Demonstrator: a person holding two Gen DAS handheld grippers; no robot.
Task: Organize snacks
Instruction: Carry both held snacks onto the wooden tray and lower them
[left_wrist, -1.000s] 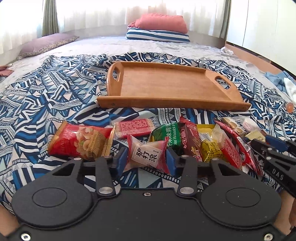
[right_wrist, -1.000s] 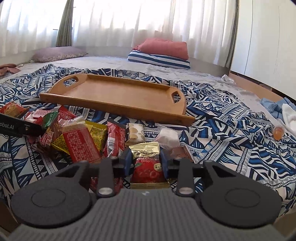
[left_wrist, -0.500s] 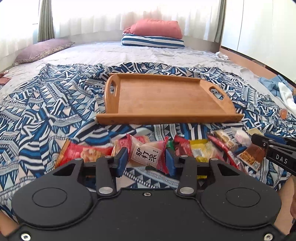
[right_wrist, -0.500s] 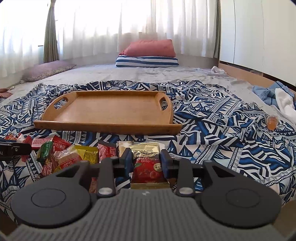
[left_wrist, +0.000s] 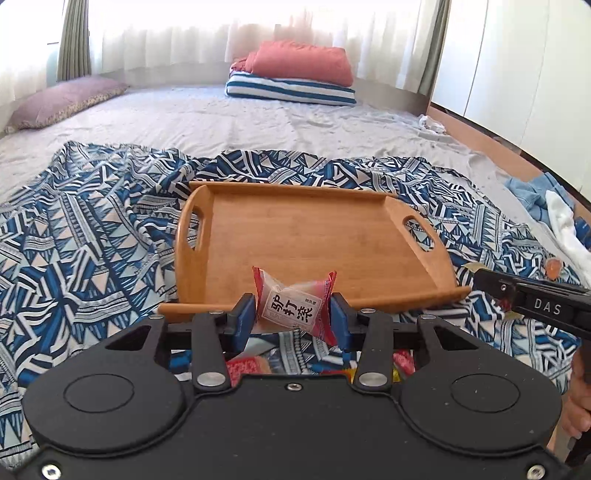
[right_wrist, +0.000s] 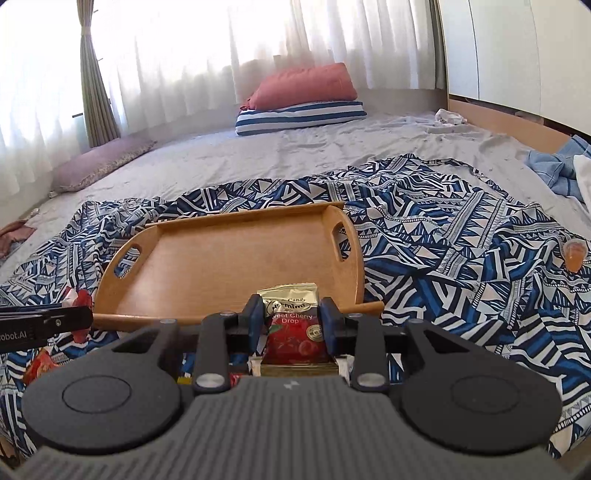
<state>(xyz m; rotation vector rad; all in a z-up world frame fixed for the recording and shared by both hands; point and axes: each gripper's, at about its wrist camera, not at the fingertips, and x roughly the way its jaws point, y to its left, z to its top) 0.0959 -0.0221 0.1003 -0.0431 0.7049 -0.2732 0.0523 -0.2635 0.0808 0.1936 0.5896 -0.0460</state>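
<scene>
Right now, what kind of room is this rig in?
Most likely a bedroom: stacked pillows on a wide grey mattress, curtained windows behind, patterned blanket spread across it.

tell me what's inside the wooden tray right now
The wooden two-handled tray shows only bare wood inside. Its near edge is covered by the pink-and-white wrapped snack in the left view and the red cherry-drop candy packet in the right view.
</scene>
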